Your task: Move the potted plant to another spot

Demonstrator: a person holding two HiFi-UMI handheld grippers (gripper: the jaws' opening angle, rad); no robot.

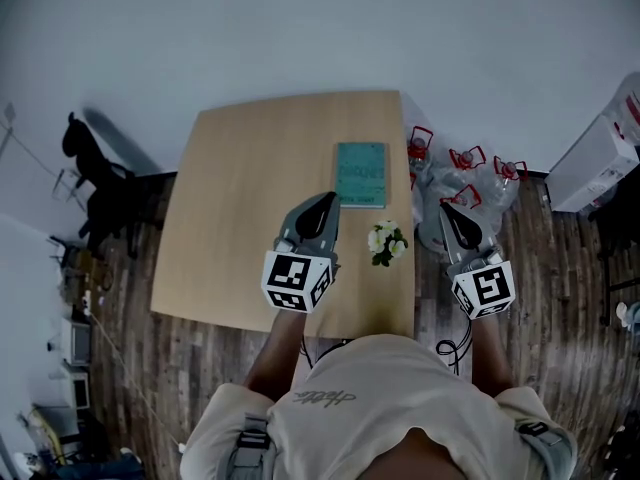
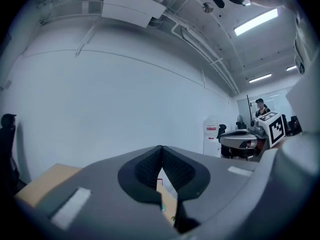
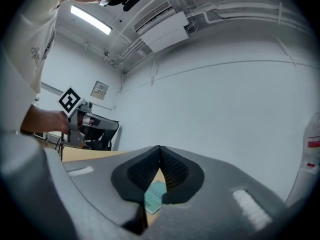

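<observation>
Head view shows the plant (image 1: 387, 242) at the table's (image 1: 250, 188) near right edge, pot hidden under its flowers, book (image 1: 361, 174) just beyond. Left gripper (image 1: 329, 198) over the table and right gripper (image 1: 446, 209) off its right edge both have jaws pressed together, empty.

My left gripper (image 1: 329, 198) points level, jaws pressed together with nothing between them. My right gripper (image 1: 444, 209) is the same, alongside.
</observation>
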